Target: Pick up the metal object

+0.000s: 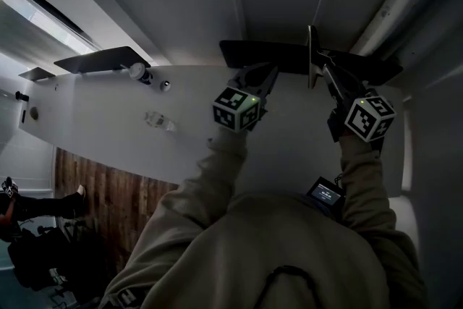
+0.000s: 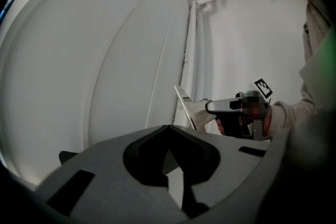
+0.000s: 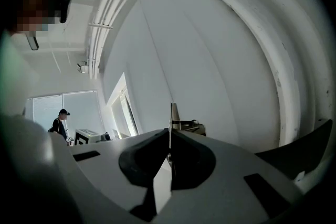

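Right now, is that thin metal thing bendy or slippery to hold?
Probably stiff: the metal strip stands straight out of the right gripper without drooping. It looks thin, so it is likely light. Its faces look smooth and flat, and it is pinched at just one small spot, so it might slip or swivel.

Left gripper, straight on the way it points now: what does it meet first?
Probably the white wall, just left of the vertical pipes. Nothing shows in between; the right gripper and its metal plate are off to the right. Distance unclear.
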